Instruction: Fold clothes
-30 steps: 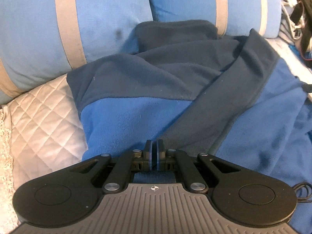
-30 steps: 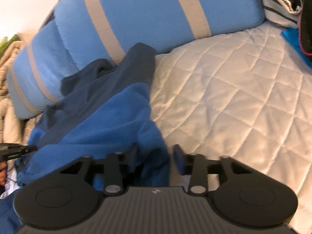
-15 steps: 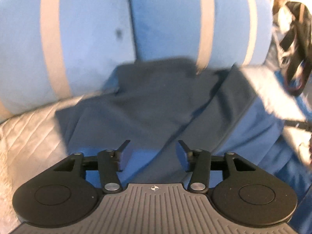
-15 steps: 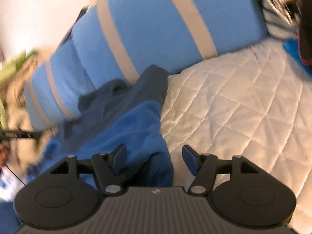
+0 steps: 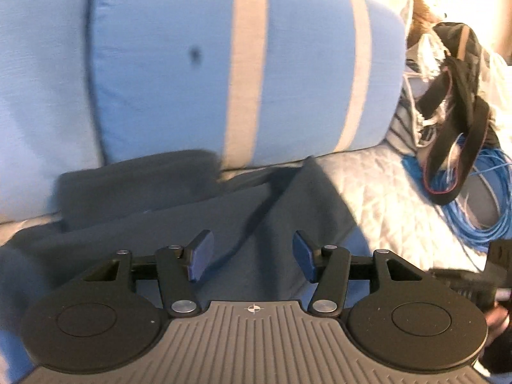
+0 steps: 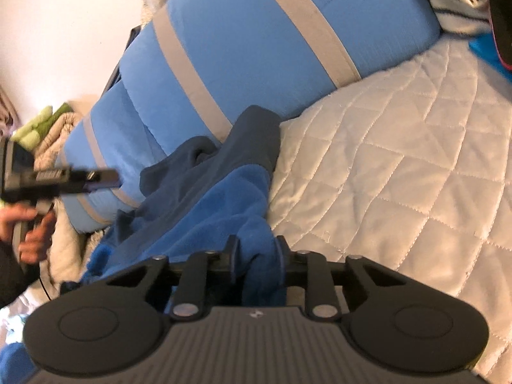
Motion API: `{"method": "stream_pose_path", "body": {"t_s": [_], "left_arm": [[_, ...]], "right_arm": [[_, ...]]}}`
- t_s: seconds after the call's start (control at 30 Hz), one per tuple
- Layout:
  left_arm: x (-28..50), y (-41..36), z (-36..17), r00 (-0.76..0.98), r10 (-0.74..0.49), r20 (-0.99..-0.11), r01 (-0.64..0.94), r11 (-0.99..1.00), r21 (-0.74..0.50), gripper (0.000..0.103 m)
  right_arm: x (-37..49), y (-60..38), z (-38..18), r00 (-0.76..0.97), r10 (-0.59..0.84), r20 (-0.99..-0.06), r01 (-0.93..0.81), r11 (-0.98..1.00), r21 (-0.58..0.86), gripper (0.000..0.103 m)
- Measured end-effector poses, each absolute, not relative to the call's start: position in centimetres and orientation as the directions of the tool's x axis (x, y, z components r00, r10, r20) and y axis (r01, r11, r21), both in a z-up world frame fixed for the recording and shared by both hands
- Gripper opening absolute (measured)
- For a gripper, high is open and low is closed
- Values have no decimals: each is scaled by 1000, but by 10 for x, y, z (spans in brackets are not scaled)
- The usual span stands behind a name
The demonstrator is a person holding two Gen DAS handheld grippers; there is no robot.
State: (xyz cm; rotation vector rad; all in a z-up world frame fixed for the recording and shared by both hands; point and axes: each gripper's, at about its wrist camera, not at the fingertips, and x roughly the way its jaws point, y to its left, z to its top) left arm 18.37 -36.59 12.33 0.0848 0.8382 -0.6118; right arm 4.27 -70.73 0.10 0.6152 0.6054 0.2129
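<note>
Right claw [image 6: 256, 252] closing on blue fleece [image 6: 230, 198]; left claw [image 5: 252, 249] agape — angled down, empty.

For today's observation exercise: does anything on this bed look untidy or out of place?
Yes. The blue fleece garment lies bunched and rumpled against the striped pillow, not flat. A tangle of blue cable and black straps clutters the quilt.

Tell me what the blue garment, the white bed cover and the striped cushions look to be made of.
Blue garment: looks like fleece, matte and fuzzy, in bright blue and navy panels, bunching softly.
White bed cover: quilted fabric, stitched in diamonds, slightly shiny, possibly satin or polyester.
Striped cushions: smooth woven cloth, matte light blue with grey bands; fibre unclear.
</note>
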Motion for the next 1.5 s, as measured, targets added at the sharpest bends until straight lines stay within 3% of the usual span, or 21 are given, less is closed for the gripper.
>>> {"method": "stream_pose_path", "body": {"t_s": [0.47, 0.7, 0.77, 0.8, 0.83, 0.9, 1.1, 1.27, 1.4, 1.47, 1.5], "left_arm": [[226, -456, 94, 554, -562, -614, 606, 778, -165, 54], [250, -497, 66, 530, -546, -648, 622, 771, -141, 53], [257, -505, 59, 527, -526, -668, 610, 781, -134, 40], [259, -507, 56, 523, -510, -683, 603, 788, -126, 20], [262, -510, 54, 519, -490, -700, 596, 795, -115, 13], [264, -508, 54, 547, -462, -698, 568, 817, -96, 10], [269, -491, 51, 600, -422, -679, 479, 870, -117, 8], [271, -478, 46, 598, -429, -677, 406, 890, -205, 8], [271, -457, 49, 590, -486, -644, 355, 873, -334, 9], [275, -448, 49, 547, -561, -622, 367, 828, -425, 12], [278, -444, 49, 512, -603, -611, 384, 798, -465, 19]], "right_arm": [[42, -695, 5, 805, 328, -494, -39, 860, 508, 21], [43, -689, 8, 801, 309, -513, -46, 886, 462, 21], [43, -689, 9, 801, 306, -515, -41, 886, 462, 21], [43, -688, 9, 801, 303, -516, -38, 886, 462, 21], [43, -688, 9, 802, 301, -515, -36, 886, 463, 20], [40, -689, 9, 805, 299, -512, -31, 884, 467, 18], [25, -683, 11, 824, 281, -492, -30, 889, 457, 13], [21, -682, 14, 826, 273, -494, -32, 896, 442, 13], [21, -684, 14, 824, 275, -496, -25, 891, 453, 14], [21, -686, 13, 824, 280, -492, -21, 883, 468, 15], [21, -687, 14, 824, 282, -491, -21, 882, 471, 16]]}}
